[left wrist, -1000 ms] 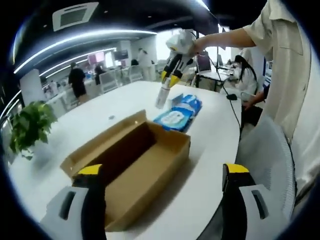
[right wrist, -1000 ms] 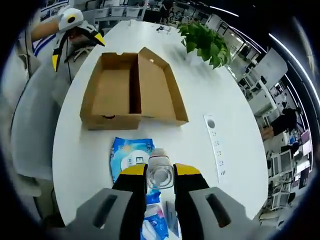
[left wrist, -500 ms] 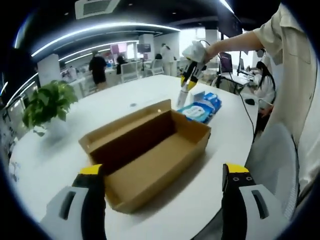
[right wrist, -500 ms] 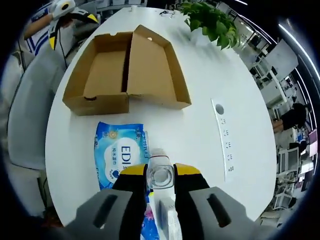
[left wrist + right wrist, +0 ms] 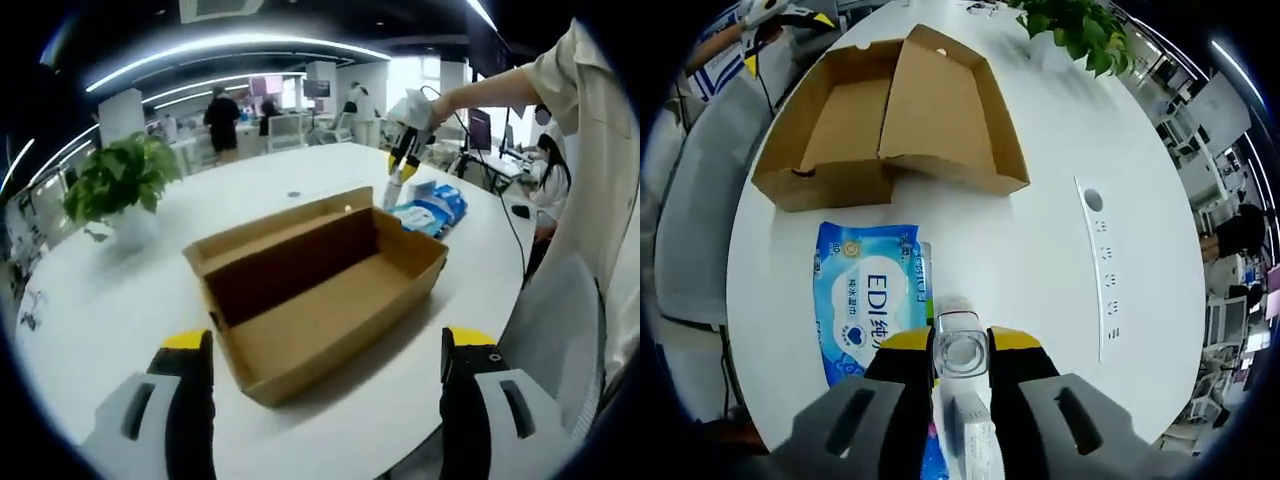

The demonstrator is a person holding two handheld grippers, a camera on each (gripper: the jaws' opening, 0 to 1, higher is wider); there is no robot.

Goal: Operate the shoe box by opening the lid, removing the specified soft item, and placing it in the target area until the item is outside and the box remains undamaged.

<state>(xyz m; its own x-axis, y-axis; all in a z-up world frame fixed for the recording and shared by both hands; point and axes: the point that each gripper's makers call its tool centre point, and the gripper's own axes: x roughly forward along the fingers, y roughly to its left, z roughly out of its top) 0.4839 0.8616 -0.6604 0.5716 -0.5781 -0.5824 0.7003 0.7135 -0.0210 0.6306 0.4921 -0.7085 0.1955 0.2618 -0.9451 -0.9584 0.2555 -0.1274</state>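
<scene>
The brown cardboard shoe box [image 5: 330, 300] lies open on the white table, with its lid [image 5: 285, 235] folded back and the inside bare. My left gripper [image 5: 327, 345] is open, its yellow-tipped jaws wide apart in front of the box. Beyond the box, my right gripper [image 5: 401, 168] points down, shut on a small clear bottle [image 5: 393, 193]. In the right gripper view the right gripper [image 5: 961, 347] holds that bottle [image 5: 961, 352] just above the table beside a blue wipes pack [image 5: 868, 300]. The box [image 5: 835, 140] and lid [image 5: 945, 105] lie beyond it.
A potted plant [image 5: 118, 180] stands at the table's far left. A white power strip [image 5: 1102, 270] lies along the table's right side. A white packet [image 5: 975, 450] sits under my right jaws. A grey chair [image 5: 690, 220] and a person's torso [image 5: 600, 150] are at the table's edge.
My right gripper has come down with the bottle, close to the table beside the wipes pack. The left view has swung toward the plant. The box has not moved.
</scene>
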